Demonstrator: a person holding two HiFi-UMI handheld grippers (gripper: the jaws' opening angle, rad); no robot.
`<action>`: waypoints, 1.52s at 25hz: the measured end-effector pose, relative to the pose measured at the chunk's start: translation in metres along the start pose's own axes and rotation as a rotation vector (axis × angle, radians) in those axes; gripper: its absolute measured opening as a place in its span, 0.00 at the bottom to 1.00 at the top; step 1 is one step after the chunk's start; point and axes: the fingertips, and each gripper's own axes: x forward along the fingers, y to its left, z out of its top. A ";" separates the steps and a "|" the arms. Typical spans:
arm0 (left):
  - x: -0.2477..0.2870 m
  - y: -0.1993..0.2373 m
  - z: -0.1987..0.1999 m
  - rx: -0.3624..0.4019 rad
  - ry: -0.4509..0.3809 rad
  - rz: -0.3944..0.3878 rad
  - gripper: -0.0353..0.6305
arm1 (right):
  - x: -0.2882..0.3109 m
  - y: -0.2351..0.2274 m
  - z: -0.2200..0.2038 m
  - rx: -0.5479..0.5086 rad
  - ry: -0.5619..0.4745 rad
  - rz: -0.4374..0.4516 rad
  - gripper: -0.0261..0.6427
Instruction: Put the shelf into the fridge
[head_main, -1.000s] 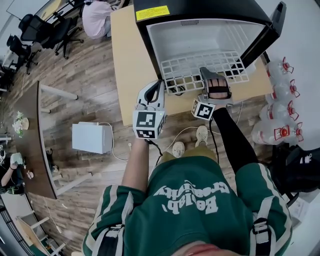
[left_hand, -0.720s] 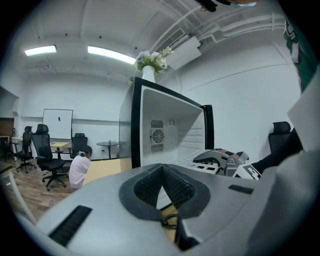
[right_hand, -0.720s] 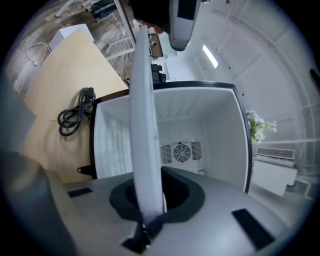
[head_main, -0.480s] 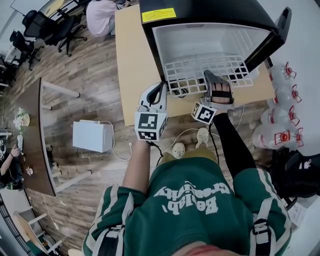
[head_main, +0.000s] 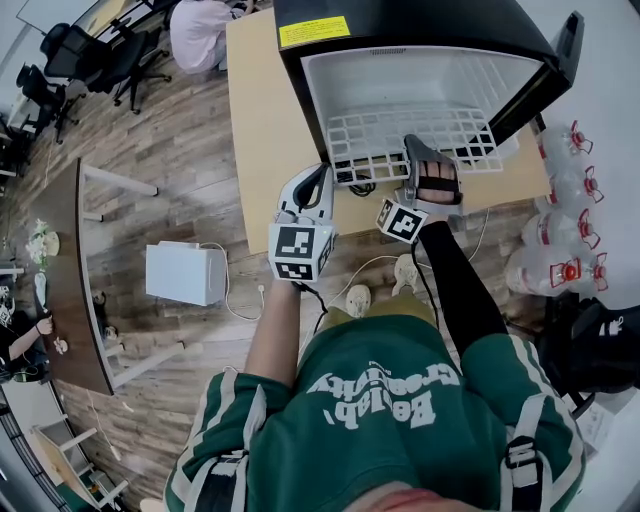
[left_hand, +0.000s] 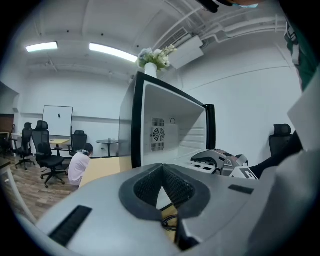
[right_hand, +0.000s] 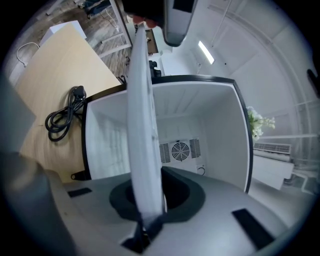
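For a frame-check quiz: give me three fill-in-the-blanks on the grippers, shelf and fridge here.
1. The right gripper is shut on the white wire ___.
2. The left gripper has its jaws together and holds ___.
3. The fridge stands with its door ___.

Missing words: shelf; nothing; open.

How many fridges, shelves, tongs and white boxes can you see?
fridge: 1
shelf: 1
tongs: 2
white box: 1
total: 5
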 end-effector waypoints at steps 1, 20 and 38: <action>0.001 0.002 0.000 -0.002 0.002 0.003 0.05 | 0.003 0.000 0.000 -0.003 -0.012 -0.001 0.08; 0.014 0.027 -0.003 -0.008 0.016 0.072 0.05 | 0.050 0.004 0.009 -0.022 -0.070 -0.010 0.08; 0.038 0.030 0.003 -0.048 0.010 0.096 0.05 | 0.076 0.005 0.014 -0.017 -0.103 -0.012 0.08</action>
